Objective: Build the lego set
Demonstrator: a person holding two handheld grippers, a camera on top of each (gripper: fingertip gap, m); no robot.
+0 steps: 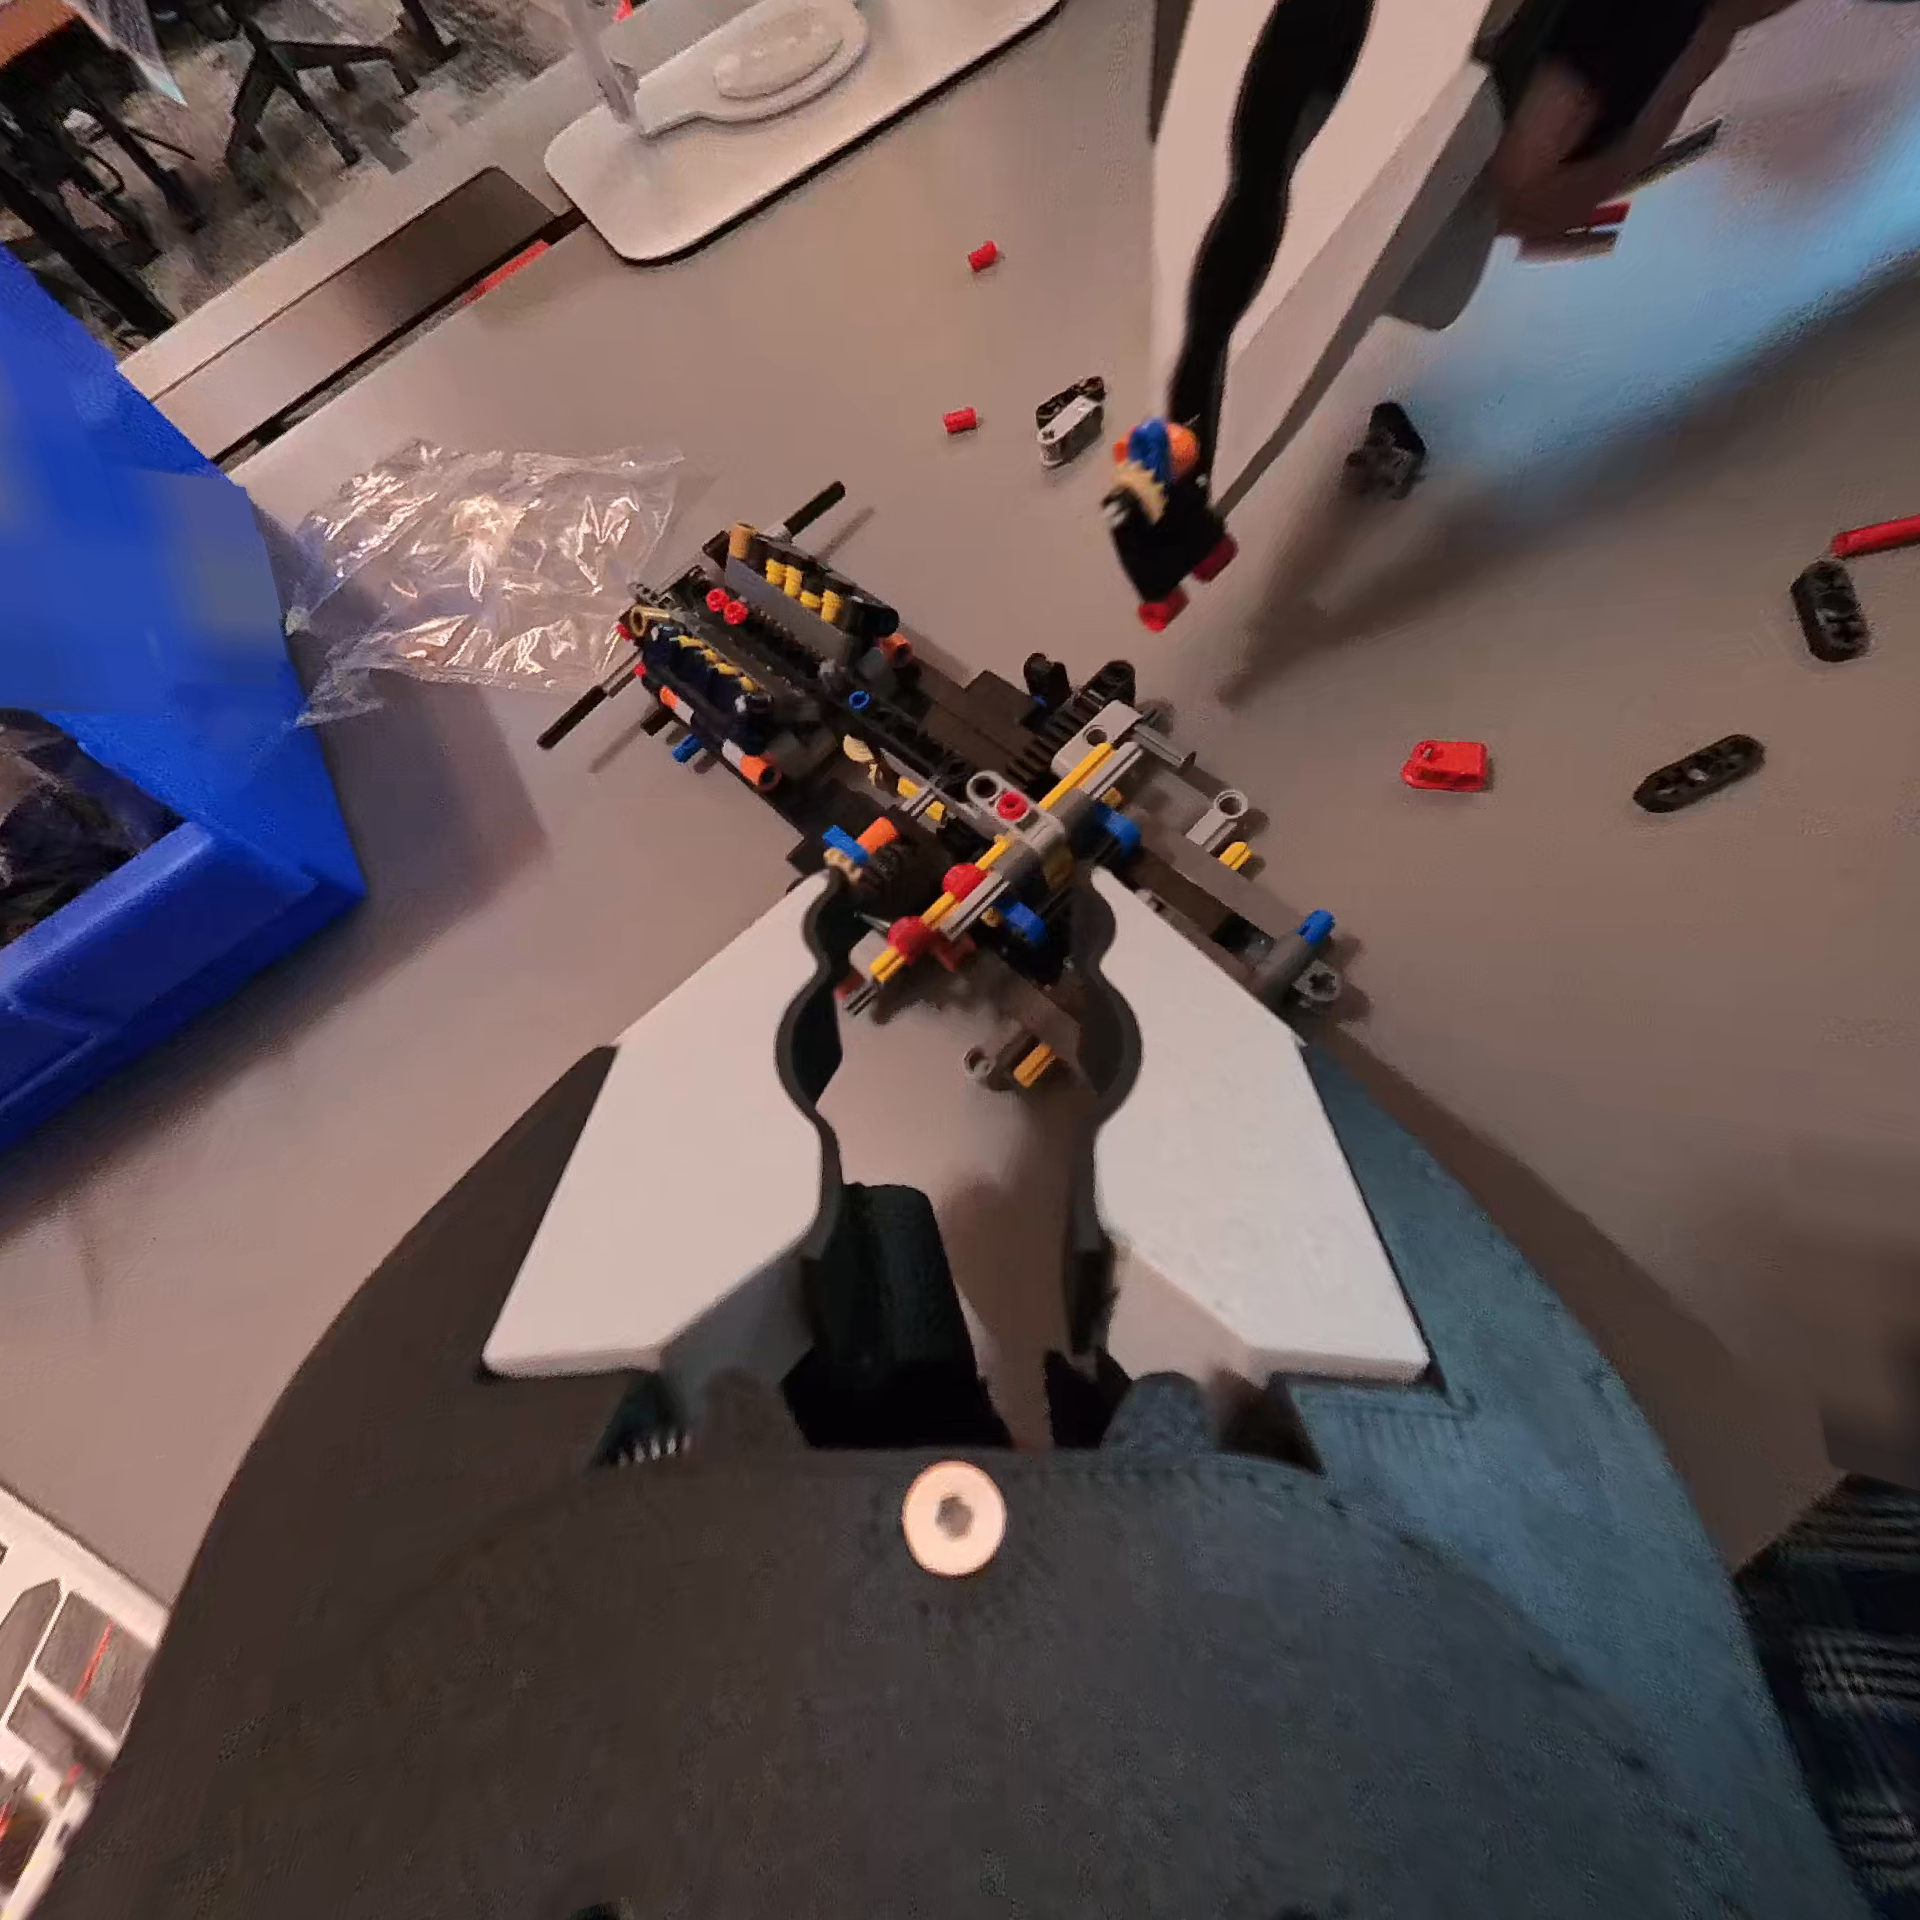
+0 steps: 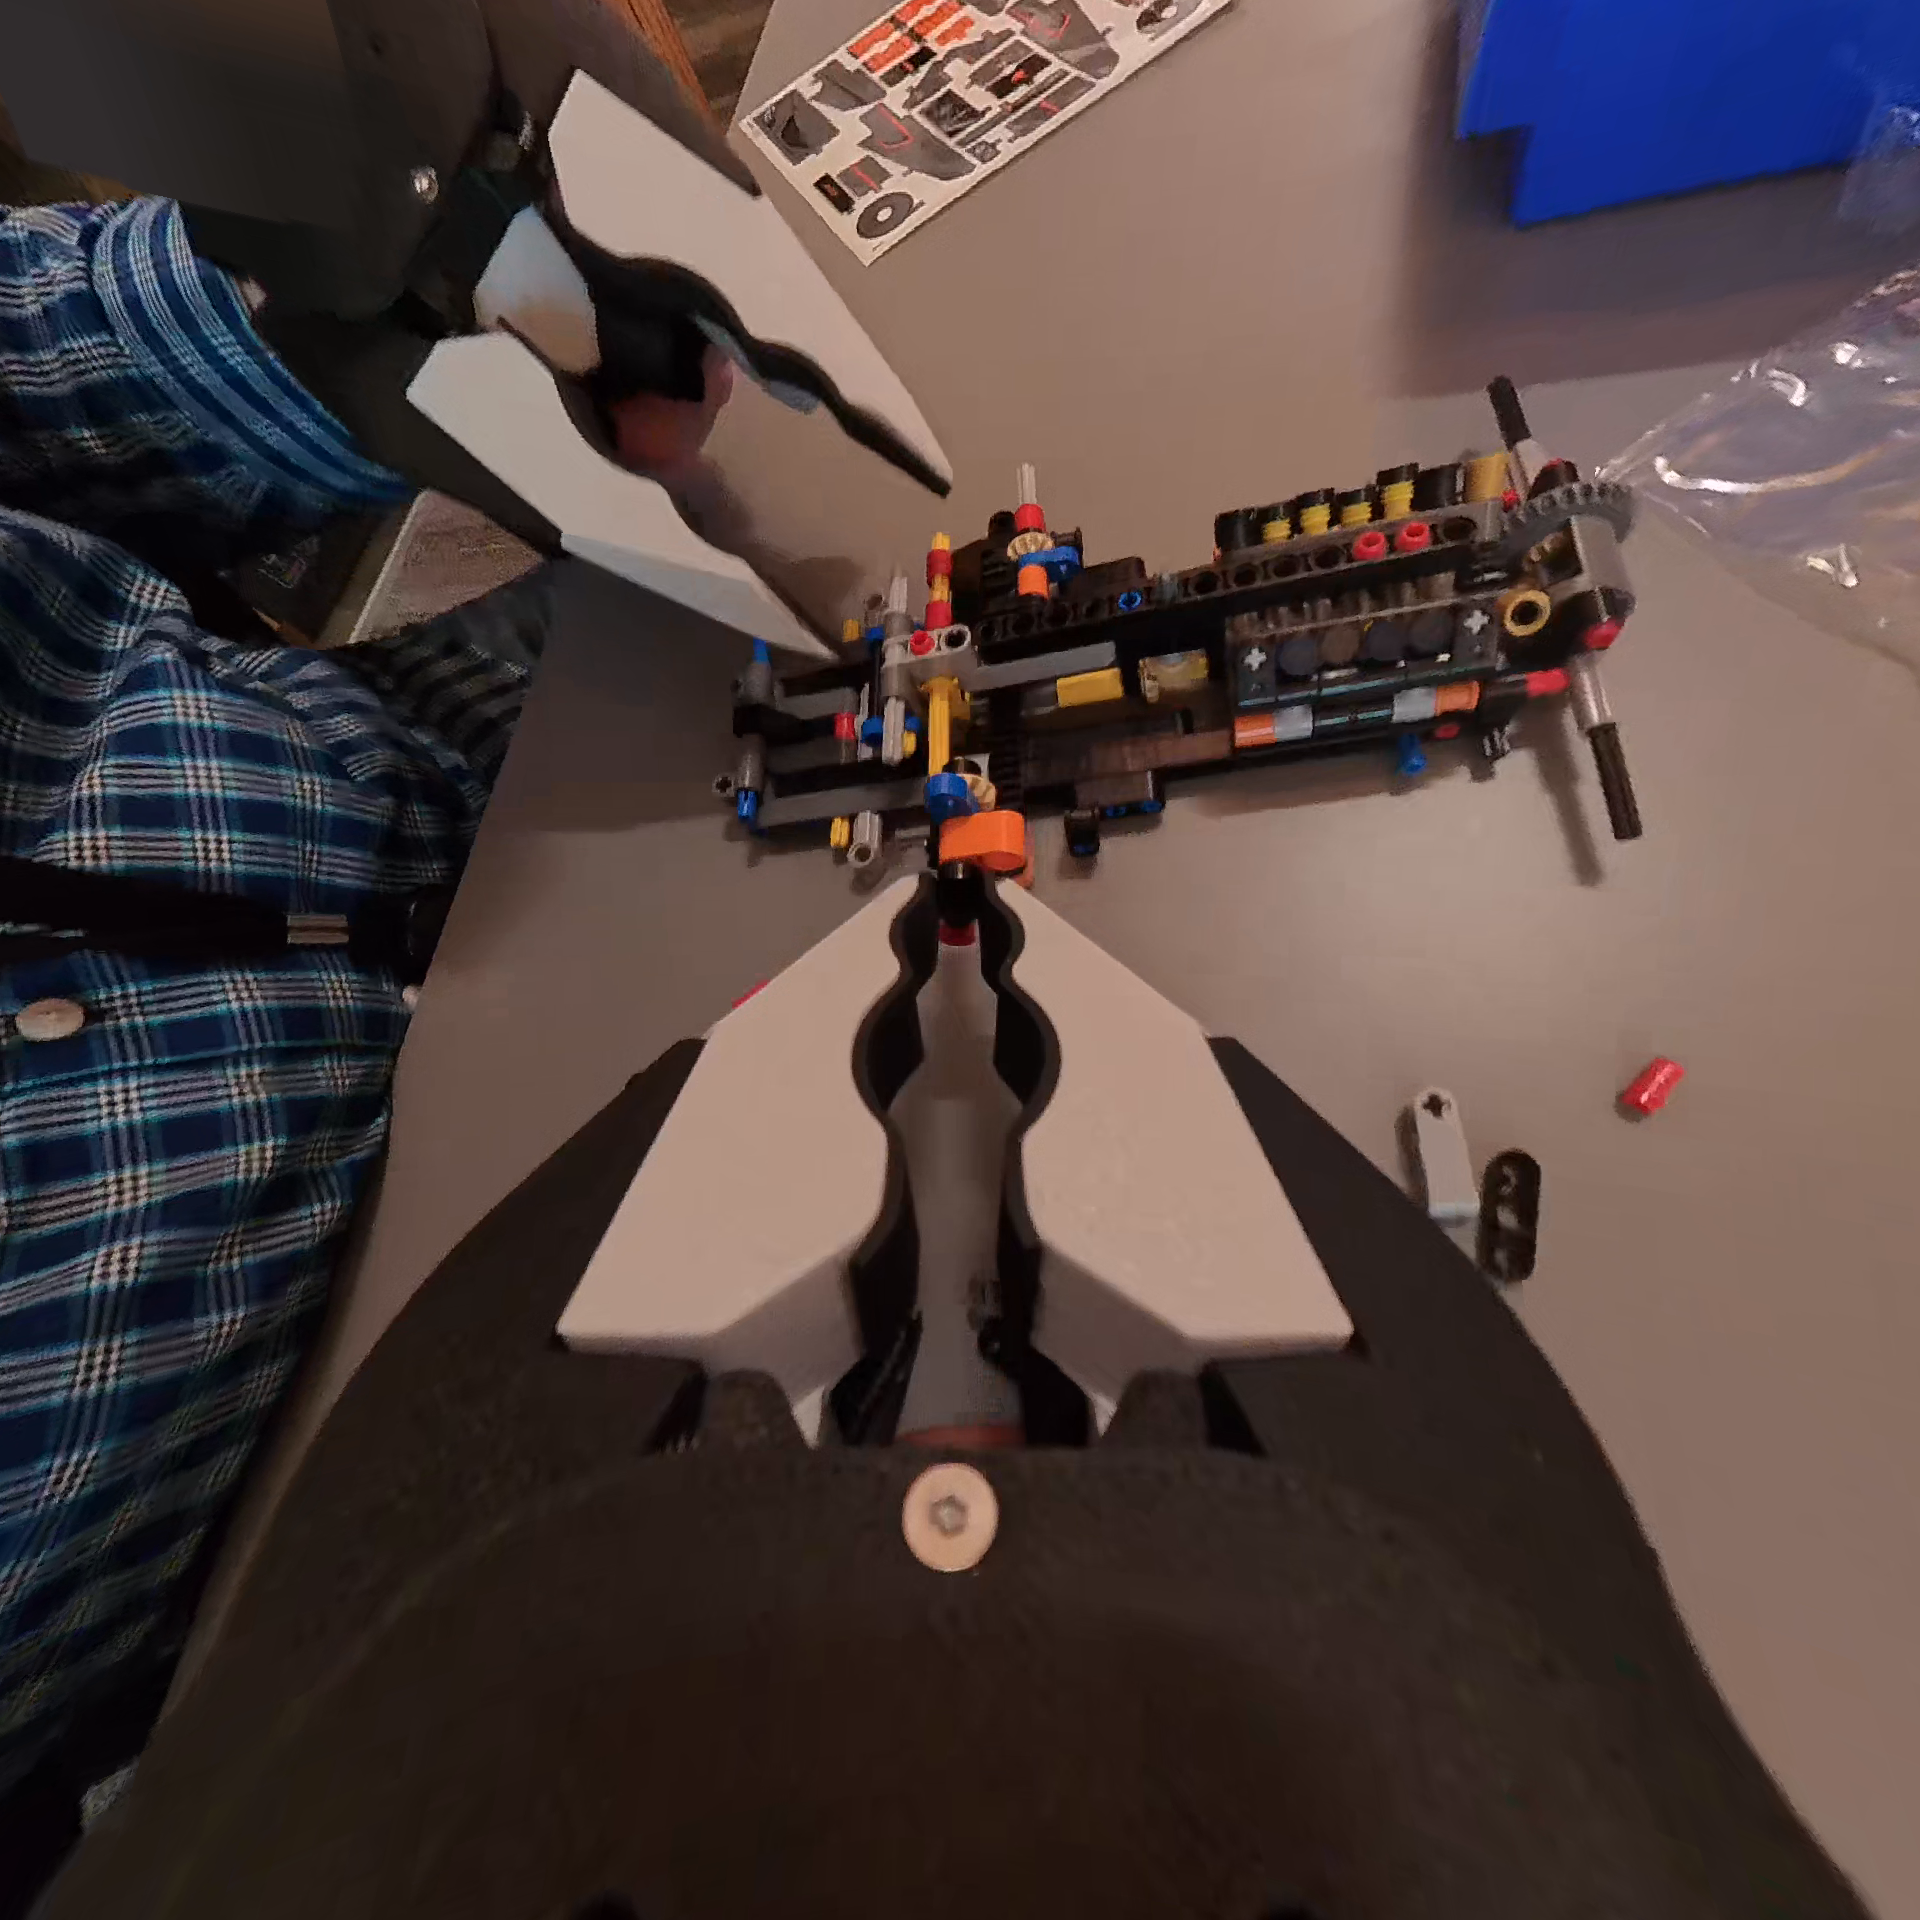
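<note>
Two tools: right tool (image 2: 961, 914) pinches a black-orange subassembly (image 2: 977, 842); left tool (image 1: 961, 935), parted, straddles the long chassis (image 1: 935, 769).

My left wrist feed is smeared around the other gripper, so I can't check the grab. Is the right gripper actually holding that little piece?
Observer: Yes. In the right wrist view the right gripper is shut on a small sub-assembly, pinching its black stem.
Operator: What is on its far end?
Observer: An orange part, with a blue part and a small tan cog just beyond it.
Operator: Anything at the chassis's bag end that I can't make out?
Observer: A grey toothed gear stands at the end of the chassis nearest the plastic bag.
</note>
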